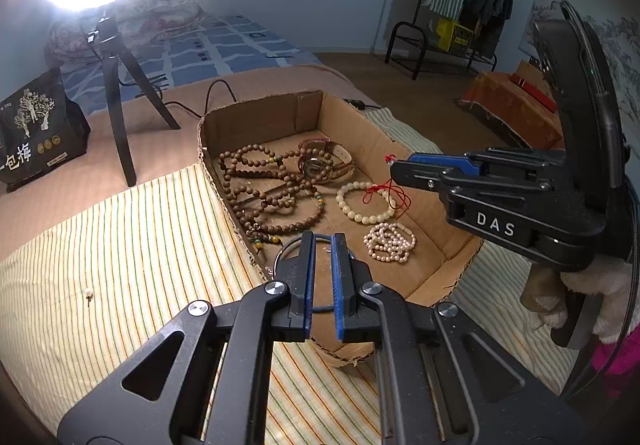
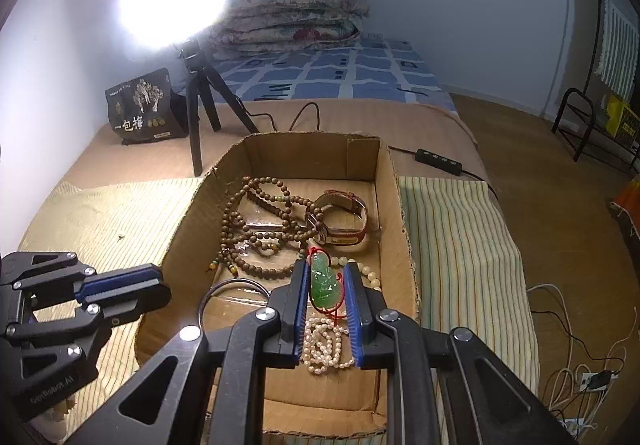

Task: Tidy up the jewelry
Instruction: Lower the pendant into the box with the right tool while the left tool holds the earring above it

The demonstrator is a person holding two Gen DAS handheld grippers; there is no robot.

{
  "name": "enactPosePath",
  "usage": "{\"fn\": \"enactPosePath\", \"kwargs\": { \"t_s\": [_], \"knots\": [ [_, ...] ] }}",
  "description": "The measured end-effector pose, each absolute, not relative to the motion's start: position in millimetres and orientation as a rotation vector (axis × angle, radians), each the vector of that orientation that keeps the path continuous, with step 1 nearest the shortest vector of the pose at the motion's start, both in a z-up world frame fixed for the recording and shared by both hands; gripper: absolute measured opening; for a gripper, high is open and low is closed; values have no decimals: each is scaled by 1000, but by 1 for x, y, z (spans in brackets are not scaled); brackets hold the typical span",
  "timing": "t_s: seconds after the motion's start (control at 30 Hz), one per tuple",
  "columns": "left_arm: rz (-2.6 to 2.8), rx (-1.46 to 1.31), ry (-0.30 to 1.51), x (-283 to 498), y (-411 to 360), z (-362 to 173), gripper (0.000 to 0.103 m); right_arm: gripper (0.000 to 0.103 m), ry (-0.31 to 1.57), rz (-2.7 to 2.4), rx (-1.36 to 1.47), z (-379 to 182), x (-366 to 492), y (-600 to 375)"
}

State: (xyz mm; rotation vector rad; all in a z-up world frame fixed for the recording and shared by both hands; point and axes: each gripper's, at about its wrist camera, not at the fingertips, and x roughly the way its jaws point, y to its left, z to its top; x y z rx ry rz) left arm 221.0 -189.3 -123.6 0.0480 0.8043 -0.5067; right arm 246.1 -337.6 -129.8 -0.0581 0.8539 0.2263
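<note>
Over the cardboard box, the right gripper has its jaws closed on a green jade pendant with red cord. Hard, slick and chippable, it seems best held by its flat faces. The left gripper hovers part-open, empty.

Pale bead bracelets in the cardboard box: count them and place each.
2. The cream round-bead bracelet lies mid-box under a red cord; the coiled pinkish pearl strand lies nearer the camera. Others could be hidden.
</note>
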Motion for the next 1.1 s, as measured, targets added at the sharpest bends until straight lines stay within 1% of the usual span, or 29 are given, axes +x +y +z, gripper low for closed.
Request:
{"fn": "enactPosePath", "kwargs": {
  "t_s": [0.2, 0.6, 0.7, 0.73, 0.77, 0.8, 0.83, 1.1],
  "knots": [
    [-488, 48, 800, 224, -179, -122, 6, 16, 854, 219, -52, -133, 246, -339],
    [-324, -31, 792, 245, -98, -122, 6, 16, 849, 222, -62, -133, 245, -338],
    [-277, -32, 816, 250, -79, -130, 7, 16, 848, 226, -63, -133, 245, -336],
    [-260, -35, 829, 252, -72, -135, 8, 16, 848, 227, -64, -133, 245, -336],
    [-242, -36, 838, 254, -65, -139, 17, 16, 847, 228, -64, -133, 245, -335],
    [-225, -38, 843, 255, -57, -144, 28, 16, 847, 229, -65, -133, 244, -334],
    [-213, -43, 848, 257, -49, -148, 31, 16, 847, 230, -65, -133, 245, -334],
    [-173, -10, 895, 259, -19, -180, 31, 16, 846, 238, -73, -133, 244, -329]
  ]
}}
